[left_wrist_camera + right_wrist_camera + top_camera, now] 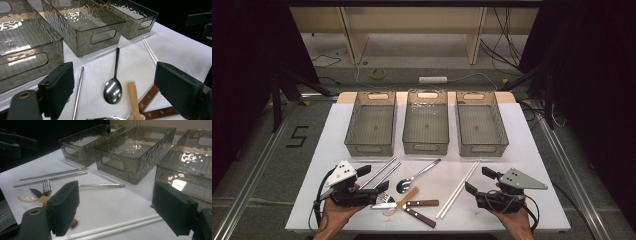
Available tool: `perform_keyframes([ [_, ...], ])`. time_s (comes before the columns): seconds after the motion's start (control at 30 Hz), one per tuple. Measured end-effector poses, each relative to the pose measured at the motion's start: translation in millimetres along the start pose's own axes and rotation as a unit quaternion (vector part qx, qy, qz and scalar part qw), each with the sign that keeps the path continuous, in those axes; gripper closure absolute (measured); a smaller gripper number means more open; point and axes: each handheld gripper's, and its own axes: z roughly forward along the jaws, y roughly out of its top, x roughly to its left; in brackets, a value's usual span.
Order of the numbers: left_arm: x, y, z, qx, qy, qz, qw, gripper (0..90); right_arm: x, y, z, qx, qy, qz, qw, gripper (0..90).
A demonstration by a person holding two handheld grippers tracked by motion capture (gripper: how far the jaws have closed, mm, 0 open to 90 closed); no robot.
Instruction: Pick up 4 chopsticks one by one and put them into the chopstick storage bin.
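Note:
My left gripper [373, 181] rests low at the table's front left, open, with nothing between its jaws. My right gripper [480, 181] sits at the front right, also open and empty. Between them lies loose cutlery: a metal spoon [411, 179], a pair of metal chopsticks [383, 172], white chopsticks [459, 189], an amber spoon [399, 202], a fork [46, 187] and two brown-handled pieces [422, 203]. In the left gripper view the metal spoon [113, 90] lies just ahead of the jaws. The white chopsticks [112, 228] run under the right gripper's jaws.
Three smoky clear bins stand in a row at the back of the white table: left [369, 147], middle [426, 147], right [482, 149]. All look empty. Bare table surrounds the cutlery; floor rails and cables lie beyond the edges.

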Motion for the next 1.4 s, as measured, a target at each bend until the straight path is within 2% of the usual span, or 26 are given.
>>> perform_keyframes([
  [0.2,1.9,0.6,0.3,0.009,0.007,-0.004,0.9999,16.9,-0.2,0.3,-0.3,0.000,0.000,-0.001,1.0000,23.3],
  [0.33,2.2,2.6,0.5,0.017,0.018,0.003,0.9997,17.9,-0.1,0.6,-0.6,0.001,-0.002,-0.003,1.0000,23.5],
  [0.43,3.9,5.5,1.1,0.030,0.019,-0.001,0.9994,18.4,-0.2,0.8,-0.7,0.001,-0.002,-0.003,1.0000,23.7],
  [0.6,8.8,12.7,2.5,0.061,0.037,0.010,0.9974,21.3,-1.2,1.0,-1.1,0.003,-0.003,-0.001,1.0000,24.1],
  [0.63,8.8,12.7,2.5,0.061,0.037,0.010,0.9974,21.9,-1.5,0.9,-1.0,0.004,-0.003,0.000,1.0000,24.2],
  [0.77,14.8,18.1,3.5,0.089,0.042,0.011,0.9951,24.7,-1.8,0.8,-0.8,0.006,-0.003,-0.001,1.0000,24.8],
  [0.93,27.0,20.3,7.9,0.133,0.051,0.008,0.9898,29.9,-1.2,0.7,0.1,0.007,0.000,-0.001,1.0000,25.0],
  [0.97,31.5,21.2,9.4,0.150,0.056,0.014,0.9870,30.9,-1.2,0.7,0.1,0.007,0.000,-0.001,1.0000,25.1],
  [1.0,31.5,21.2,9.4,0.150,0.056,0.014,0.9870,32.1,-1.3,0.6,0.2,0.008,0.001,0.000,1.0000,25.1],
  [1.07,35.8,21.9,11.7,0.166,0.060,0.018,0.9841,33.3,-1.5,0.6,0.3,0.008,0.002,0.000,1.0000,25.2],
  [1.13,40.7,22.4,15.3,0.192,0.060,0.019,0.9793,34.9,-1.8,0.4,0.6,0.007,0.003,0.000,1.0000,25.4],
  [1.2,44.3,22.6,19.2,0.209,0.066,0.021,0.9755,37.0,-1.7,0.4,0.6,0.008,0.004,0.000,1.0000,25.4],
  [1.4,54.5,21.9,32.7,0.273,0.075,0.026,0.9588,43.1,-1.5,0.3,1.1,0.011,0.005,-0.001,0.9999,25.7],
])
